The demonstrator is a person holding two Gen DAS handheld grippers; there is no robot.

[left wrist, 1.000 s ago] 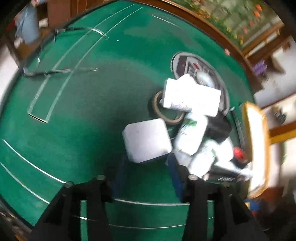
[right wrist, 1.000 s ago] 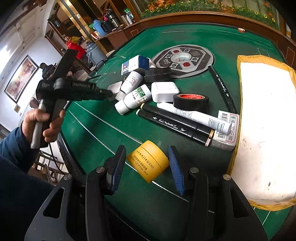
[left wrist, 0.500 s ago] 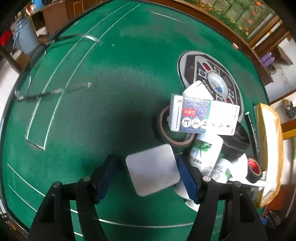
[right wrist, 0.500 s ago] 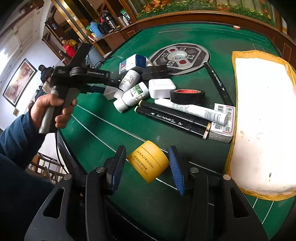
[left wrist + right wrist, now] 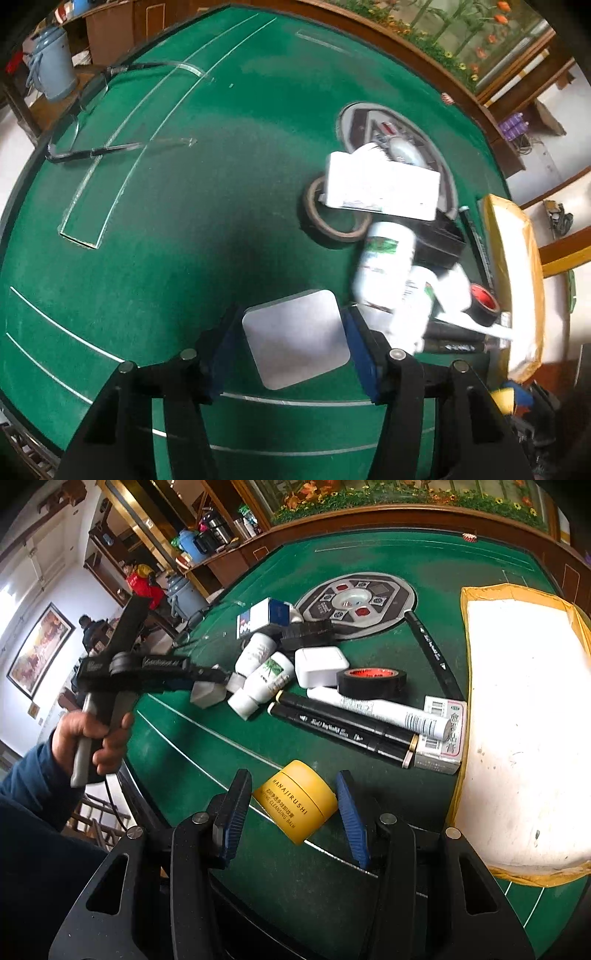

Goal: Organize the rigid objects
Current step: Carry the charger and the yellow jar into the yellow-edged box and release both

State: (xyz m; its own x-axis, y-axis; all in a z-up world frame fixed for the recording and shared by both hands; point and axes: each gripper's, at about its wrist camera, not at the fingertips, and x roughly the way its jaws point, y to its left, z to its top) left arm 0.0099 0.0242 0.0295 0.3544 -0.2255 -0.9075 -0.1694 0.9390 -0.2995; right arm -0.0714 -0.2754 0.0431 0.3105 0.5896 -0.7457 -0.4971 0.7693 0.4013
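left gripper (image 5: 293, 341): jaws just closing, pinching the white box (image 5: 295, 338) beside the pile on the felt (image 5: 184, 221) | right gripper (image 5: 293, 808): spread round the jar (image 5: 295, 801), not clearly pressing | risk: corner-skewed box twists out, knocks bottle (image 5: 386, 264)

The left claw (image 5: 291, 350) points steeply down, its jaws just closing in on a grey block (image 5: 295, 338) between the blue pads (image 5: 356, 343), both touching its sides. A hand (image 5: 94, 734) in a blue sleeve grips its handle. The right claw (image 5: 291, 812) angles down, jaws parted around a yellow jar (image 5: 295, 801), pads apart from it
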